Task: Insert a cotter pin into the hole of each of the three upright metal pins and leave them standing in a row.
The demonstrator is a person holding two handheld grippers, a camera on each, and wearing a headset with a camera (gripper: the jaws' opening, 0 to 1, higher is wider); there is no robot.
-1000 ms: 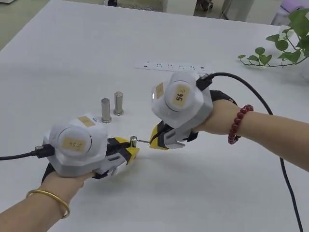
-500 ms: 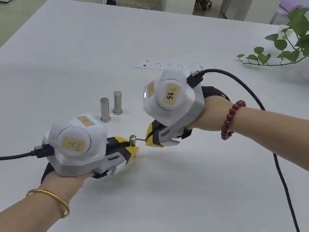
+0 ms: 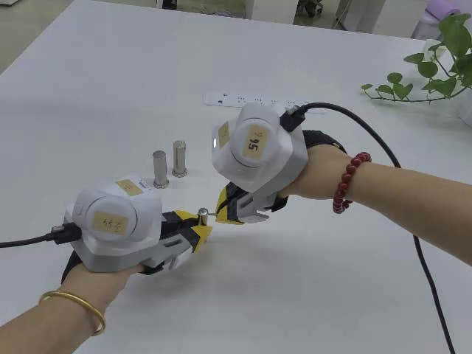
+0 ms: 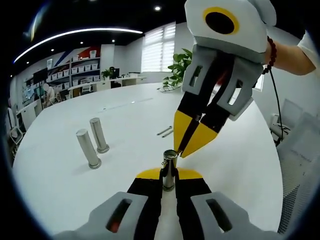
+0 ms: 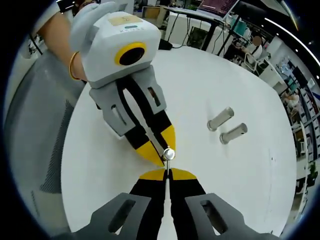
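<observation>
In the head view, the left tongs [image 3: 197, 231] sit at the lower left and are clenched on a metal pin [image 3: 203, 216]. The pin stands up on the white table [image 3: 310, 280]. The right tongs [image 3: 221, 214] come in from the right and are pinched shut on a thin cotter pin [image 3: 212, 214], which points at the top of the metal pin. To do this well, I think the left side must hold the pin dead steady. The right side should line the thin wire up with the little hole and push it straight and slowly, so it does not bend. The two other metal pins [image 3: 169, 164] stand close together up and to the left, out of the way. A power strip [image 3: 258, 101] lies near the top, and a plant [image 3: 435, 63] is at the upper right.

In the left gripper view, the metal pin [image 4: 169, 172] stands between the tongs at the bottom middle. The right tongs [image 4: 188, 148] touch its top from the upper right. Some spare cotter pins [image 4: 165, 131] lie on the table behind them.

In the right gripper view, the right tongs [image 5: 167, 174] are shut tight at the bottom middle. The pin's round top [image 5: 169, 153] is just past their tips. The hole is too small to see. The yellow tips of both tongs crowd the pin, so there is little room to wiggle.
</observation>
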